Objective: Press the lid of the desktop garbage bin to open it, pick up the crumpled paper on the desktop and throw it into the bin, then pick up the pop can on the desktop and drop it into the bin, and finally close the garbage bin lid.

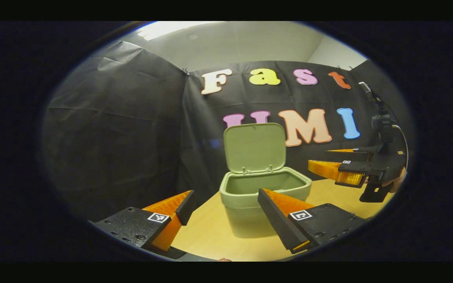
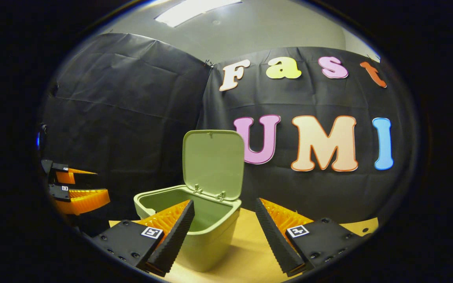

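A: Jaws first. Both pairs stand apart with nothing between them. Left gripper (image 1: 224, 200) spread wide in its own view; right gripper (image 2: 223, 210) likewise in its own.

B: Agreed. Right gripper also shows in the left gripper view, far right, held by a hand (image 1: 395, 181), fingers parted, carrying nothing.

A: Bin (image 1: 265, 196) sits on the wooden desktop (image 1: 210, 232). Lid (image 1: 255, 147) is up, tilted back against its rear hinge, mouth exposed. From the left gripper the bin lies dead ahead, framed between the two fingers.

B: From the right gripper the bin sits ahead and a little left; the left finger overlaps the near rim in the picture. Whether it touches, I cannot tell.

A: Paper and can: neither located on the visible desktop. I cannot see the bin's floor from either angle, so I cannot say what is inside.

B: Judgement, then: with no rubbish in sight and the lid up, closing is probably the step left.

A: Key relation: the lid stands at the far side of the bin from both grippers, hinge line running crosswise. A push must reach over the open mouth to the lid's top edge and bring it forward and down.

B: Nearer hand: likely the right, given that overlap. Not certain.
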The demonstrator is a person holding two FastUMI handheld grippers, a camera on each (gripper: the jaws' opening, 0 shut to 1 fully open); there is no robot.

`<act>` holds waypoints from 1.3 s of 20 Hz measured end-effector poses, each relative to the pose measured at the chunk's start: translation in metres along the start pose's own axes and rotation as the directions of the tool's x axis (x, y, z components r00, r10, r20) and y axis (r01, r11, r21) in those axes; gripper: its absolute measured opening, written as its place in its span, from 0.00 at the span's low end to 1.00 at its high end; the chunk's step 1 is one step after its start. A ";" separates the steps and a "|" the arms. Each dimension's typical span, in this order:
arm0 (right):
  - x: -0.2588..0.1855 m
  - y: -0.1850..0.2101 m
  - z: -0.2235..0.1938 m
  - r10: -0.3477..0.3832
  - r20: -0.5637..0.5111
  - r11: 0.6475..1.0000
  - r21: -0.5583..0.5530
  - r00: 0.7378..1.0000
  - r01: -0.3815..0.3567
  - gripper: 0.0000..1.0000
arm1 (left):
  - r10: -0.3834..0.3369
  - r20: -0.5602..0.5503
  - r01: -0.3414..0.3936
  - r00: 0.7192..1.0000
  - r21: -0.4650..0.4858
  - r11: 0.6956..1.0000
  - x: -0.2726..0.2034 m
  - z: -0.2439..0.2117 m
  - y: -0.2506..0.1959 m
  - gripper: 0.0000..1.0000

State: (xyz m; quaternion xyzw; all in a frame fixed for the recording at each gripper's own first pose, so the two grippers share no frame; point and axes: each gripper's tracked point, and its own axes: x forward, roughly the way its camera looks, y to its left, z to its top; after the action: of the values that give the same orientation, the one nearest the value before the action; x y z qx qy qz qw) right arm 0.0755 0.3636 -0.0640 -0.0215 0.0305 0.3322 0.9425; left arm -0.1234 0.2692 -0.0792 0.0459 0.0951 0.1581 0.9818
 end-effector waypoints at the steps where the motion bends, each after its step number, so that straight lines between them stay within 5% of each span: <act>1: -0.010 -0.012 0.002 -0.017 0.005 1.000 0.006 1.000 0.017 0.98 | -0.021 0.004 0.021 1.000 -0.008 1.000 0.004 0.002 -0.013 1.00; 12: -0.104 -0.159 -0.001 -0.227 -0.005 0.973 0.053 0.974 0.227 0.98 | -0.213 0.014 0.213 0.977 -0.036 0.976 0.023 0.012 -0.151 0.95; 20: -0.156 -0.216 -0.021 -0.301 -0.048 0.951 0.055 0.953 0.303 0.98 | -0.381 -0.091 0.375 0.920 -0.071 0.924 0.017 -0.031 -0.237 1.00; 26: -0.194 -0.240 -0.040 -0.338 -0.098 0.940 0.019 0.936 0.341 0.98 | -0.436 -0.188 0.432 0.880 -0.065 0.900 0.007 -0.087 -0.283 0.95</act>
State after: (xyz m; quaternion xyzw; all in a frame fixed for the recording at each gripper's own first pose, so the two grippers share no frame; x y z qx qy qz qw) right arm 0.0736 0.0537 -0.0848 -0.0249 0.0762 0.1626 0.9834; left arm -0.0492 0.0090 -0.1996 -0.0030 0.1984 -0.0609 0.9782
